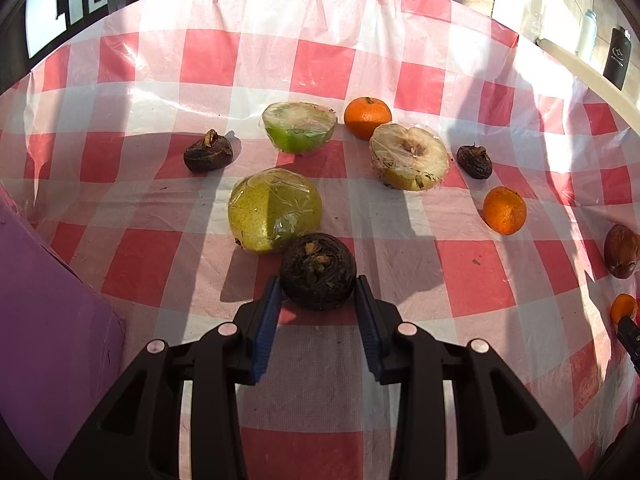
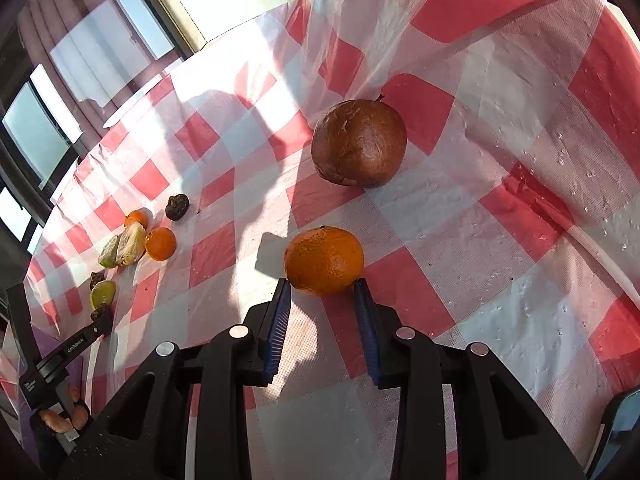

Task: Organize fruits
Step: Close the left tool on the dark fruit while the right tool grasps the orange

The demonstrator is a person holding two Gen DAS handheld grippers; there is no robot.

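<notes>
In the left wrist view my left gripper (image 1: 318, 286) is shut on a dark round water chestnut (image 1: 318, 276), its blue pads touching both sides. Beyond it lie a wrapped green pear (image 1: 274, 210), a wrapped green half fruit (image 1: 299, 126), a wrapped pale half fruit (image 1: 409, 157), two tangerines (image 1: 367, 117) (image 1: 505, 210) and two small dark chestnuts (image 1: 208, 155) (image 1: 475, 162). In the right wrist view my right gripper (image 2: 322, 288) is shut on a tangerine (image 2: 324, 260), pads at its sides. A brown round fruit (image 2: 359, 143) lies just beyond it.
A red-and-white checked plastic cloth (image 1: 208, 60) covers the table. A purple box (image 1: 44, 320) stands at the left in the left wrist view. The left gripper and hand (image 2: 64, 360) show at the left edge of the right wrist view. Windows lie behind the table.
</notes>
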